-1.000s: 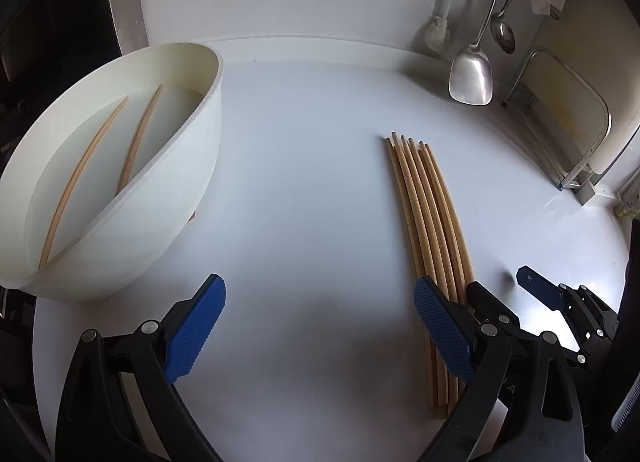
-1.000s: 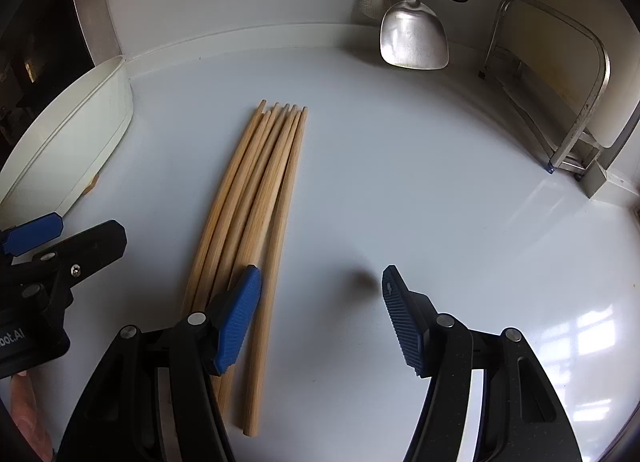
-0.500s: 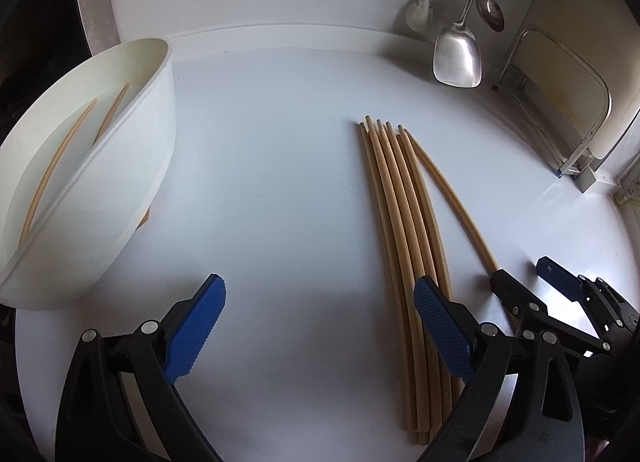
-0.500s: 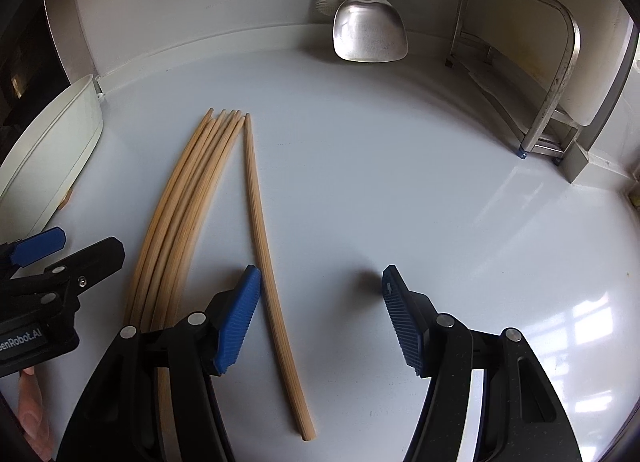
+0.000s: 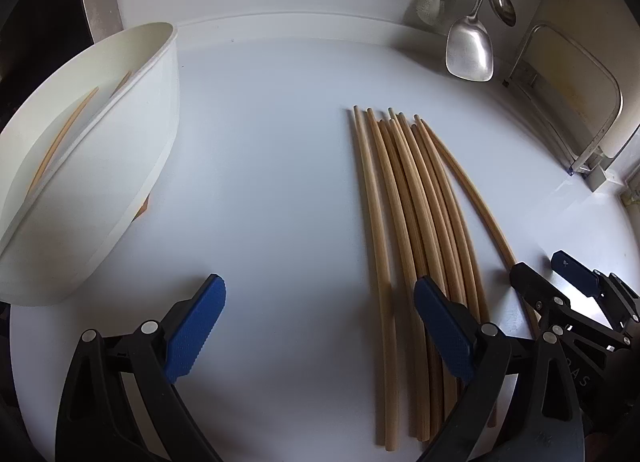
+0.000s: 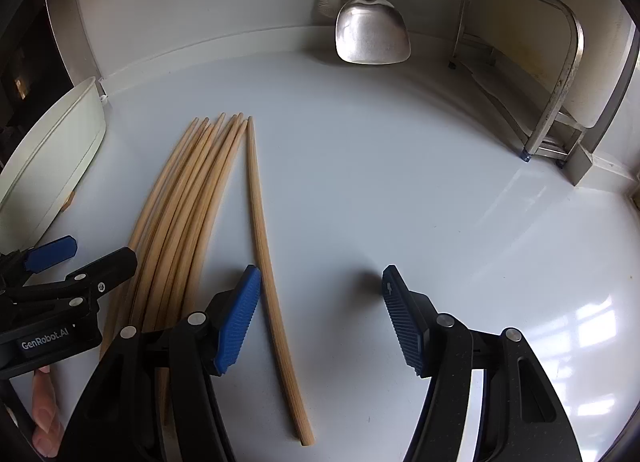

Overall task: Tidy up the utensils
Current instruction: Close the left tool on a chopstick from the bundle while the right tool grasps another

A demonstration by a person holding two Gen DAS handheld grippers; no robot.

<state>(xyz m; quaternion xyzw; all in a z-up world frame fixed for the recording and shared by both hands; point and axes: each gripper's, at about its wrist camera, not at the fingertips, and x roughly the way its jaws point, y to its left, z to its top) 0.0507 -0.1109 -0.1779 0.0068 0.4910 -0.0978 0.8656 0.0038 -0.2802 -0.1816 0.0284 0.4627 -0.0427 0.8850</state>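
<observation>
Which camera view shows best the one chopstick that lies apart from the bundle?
The right wrist view: the separated chopstick lies uncovered from tip to end. In the left wrist view the right gripper covers its near end.

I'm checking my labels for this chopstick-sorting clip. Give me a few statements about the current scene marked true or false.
1. One long wooden chopstick lies apart from the bundle of wooden chopsticks. True.
2. The right gripper is shut on that chopstick. False: it is open, with the chopstick lying on the counter beside its left finger.
3. The white oval plastic tub holds chopsticks. True: at least two show inside.
4. The left gripper is open and holds nothing. True.
5. The steel spatula lies flat among the chopsticks. False: it hangs at the back wall.
</observation>
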